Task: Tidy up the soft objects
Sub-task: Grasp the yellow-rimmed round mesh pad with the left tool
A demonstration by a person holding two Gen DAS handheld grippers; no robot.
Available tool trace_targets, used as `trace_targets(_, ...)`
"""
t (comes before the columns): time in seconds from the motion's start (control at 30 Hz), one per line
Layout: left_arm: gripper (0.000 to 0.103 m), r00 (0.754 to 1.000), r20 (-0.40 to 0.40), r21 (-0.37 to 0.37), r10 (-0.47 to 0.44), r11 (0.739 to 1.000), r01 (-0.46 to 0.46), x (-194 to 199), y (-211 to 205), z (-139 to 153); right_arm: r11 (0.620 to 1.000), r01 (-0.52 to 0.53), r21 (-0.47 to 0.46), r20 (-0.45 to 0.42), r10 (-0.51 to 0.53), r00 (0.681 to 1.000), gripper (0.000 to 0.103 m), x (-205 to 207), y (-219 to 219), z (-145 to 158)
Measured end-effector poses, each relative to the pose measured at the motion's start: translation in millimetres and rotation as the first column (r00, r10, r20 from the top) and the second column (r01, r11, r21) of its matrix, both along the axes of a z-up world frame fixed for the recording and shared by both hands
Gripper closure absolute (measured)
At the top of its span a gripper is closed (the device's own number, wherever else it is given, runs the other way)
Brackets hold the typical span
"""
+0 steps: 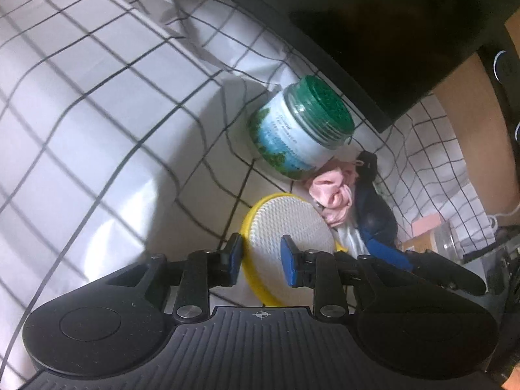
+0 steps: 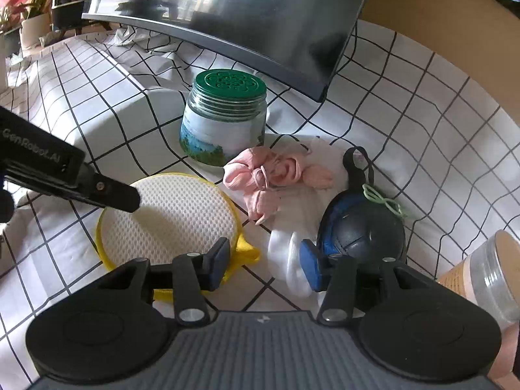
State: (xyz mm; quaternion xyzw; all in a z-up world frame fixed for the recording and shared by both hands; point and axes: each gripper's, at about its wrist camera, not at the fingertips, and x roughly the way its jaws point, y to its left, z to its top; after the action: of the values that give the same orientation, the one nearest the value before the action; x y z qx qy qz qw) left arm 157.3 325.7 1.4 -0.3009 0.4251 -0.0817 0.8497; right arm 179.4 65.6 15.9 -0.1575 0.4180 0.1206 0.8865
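Left wrist: both grippers' jaws gape (nothing held) above yellow pad (image 1: 292,227).

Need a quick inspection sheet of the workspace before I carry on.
Surface: checked tablecloth, wrinkled.
Job's things: yellow round pad; pink fabric bundle; white fabric; blue-black pouch.
Clutter: green-lidded jar; clear container.
Grippers: left gripper open, over the pad; right gripper open, empty.
Cables: white one, far right.
Surroundings: monitor; potted plants.
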Motion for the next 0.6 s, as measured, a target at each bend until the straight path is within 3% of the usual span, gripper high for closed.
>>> trace_targets(0.07, 0.06, 0.999, -0.008, -0.025, -0.031, 0.999, 0.031, 5.8, -1.5, 1.2, 1.0, 0.001, 0.013, -0.006, -0.001, 1.0, 0.055, 0.4, -4.3, -0.4)
trace_targets(0.33, 0.06, 0.987, 0.056, -0.184, -0.153, 0.97, 0.161, 3.3, -1.4, 9.2, 0.998, 0.054, 0.043, -0.026, -0.053, 0.998, 0.056, -2.2, -25.4, 1.5)
trace_targets(0.47, 0.06, 0.982, 0.006, -0.122, -0.189, 0.975, 0.188, 11.3, -19.2, 7.5, 0.997, 0.064, 0.052, -0.03, -0.062, 0.998, 0.056, -4.6, -31.9, 1.7)
trace_targets(0.6, 0.06, 0.979, -0.021, -0.119, -0.205, 0.972, 0.201, 23.3, -43.8, 0.1, 0.998, 0.052, 0.045, -0.027, -0.051, 0.998, 0.056, -8.2, -31.5, 1.4)
